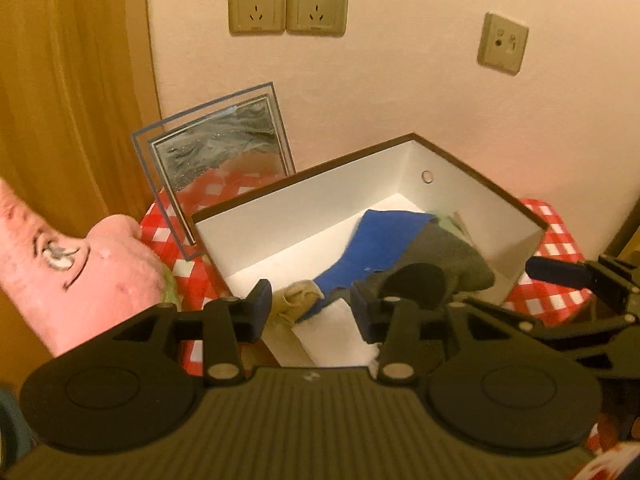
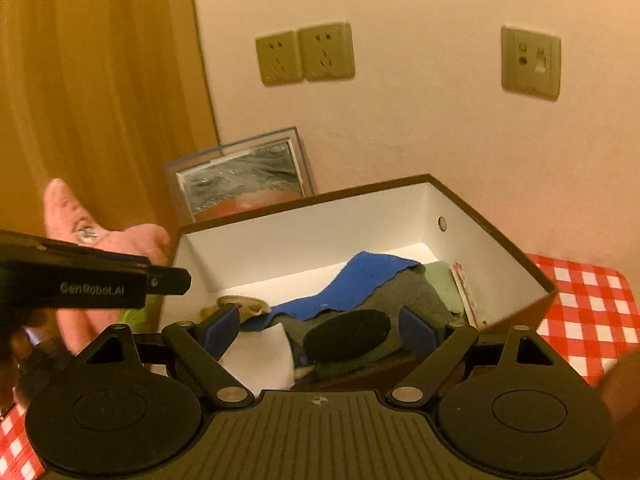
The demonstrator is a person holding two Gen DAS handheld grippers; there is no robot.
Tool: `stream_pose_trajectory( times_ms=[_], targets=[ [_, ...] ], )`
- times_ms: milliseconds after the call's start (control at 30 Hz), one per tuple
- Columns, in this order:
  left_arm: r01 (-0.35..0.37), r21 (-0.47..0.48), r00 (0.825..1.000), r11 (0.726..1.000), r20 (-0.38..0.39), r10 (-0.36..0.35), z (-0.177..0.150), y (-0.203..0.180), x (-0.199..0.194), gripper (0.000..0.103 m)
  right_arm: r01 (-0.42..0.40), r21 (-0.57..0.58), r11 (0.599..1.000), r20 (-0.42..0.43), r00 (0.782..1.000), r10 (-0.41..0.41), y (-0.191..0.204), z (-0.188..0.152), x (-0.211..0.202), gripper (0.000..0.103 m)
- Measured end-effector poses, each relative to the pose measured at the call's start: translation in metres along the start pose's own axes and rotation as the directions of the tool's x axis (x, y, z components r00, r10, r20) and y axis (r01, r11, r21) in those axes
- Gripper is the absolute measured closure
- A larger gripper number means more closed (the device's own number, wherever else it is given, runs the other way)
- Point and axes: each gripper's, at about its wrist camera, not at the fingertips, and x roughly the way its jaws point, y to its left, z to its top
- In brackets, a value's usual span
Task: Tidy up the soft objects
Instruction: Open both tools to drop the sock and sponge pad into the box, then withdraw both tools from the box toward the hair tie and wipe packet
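- Left gripper (image 1: 311,308): fingers partly parted, gripping nothing, poised above the near edge of the box (image 1: 486,196).
- Right gripper (image 2: 320,326): fingers spread wide, empty, above the same edge.
- Box contents: blue cloth (image 1: 380,240), grey cloth (image 1: 452,256), beige item, white sheet.
- Pink plush toy (image 1: 108,268) lies on the checkered surface (image 1: 560,240), left of the box.
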Motion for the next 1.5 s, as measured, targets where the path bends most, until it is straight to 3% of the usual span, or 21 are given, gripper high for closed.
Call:
stream_pose_trajectory(
  times_ms=[400, 700, 1100, 1500],
  targets=[
    [-0.035, -0.035, 0.999, 0.999, 0.012, 0.036, -0.050, -0.022, -0.078, 0.063, -0.040, -0.020, 0.999, -0.013, 0.999, 0.040, 0.005, -0.046, -0.078, 0.017],
    [-0.048, -0.093, 0.998, 0.995, -0.051, 0.043, -0.112, -0.036, -0.105, 0.063, -0.064, -0.019, 0.998, -0.069, 0.996, 0.063, 0.004, -0.090, -0.107, 0.017],
    [-0.031, -0.133, 0.990, 0.991, -0.141, 0.012, -0.169, -0.058, -0.092, 0.063, -0.046, -0.014, 0.999, -0.177, 0.983, 0.043, -0.006, -0.137, -0.096, 0.024],
    [-0.002, -0.086, 0.984, 0.996, -0.175, -0.013, -0.193, -0.083, -0.051, 0.063, -0.031, -0.043, 0.999, -0.238, 0.971, 0.020, -0.019, -0.163, -0.072, 0.028]
  ],
)
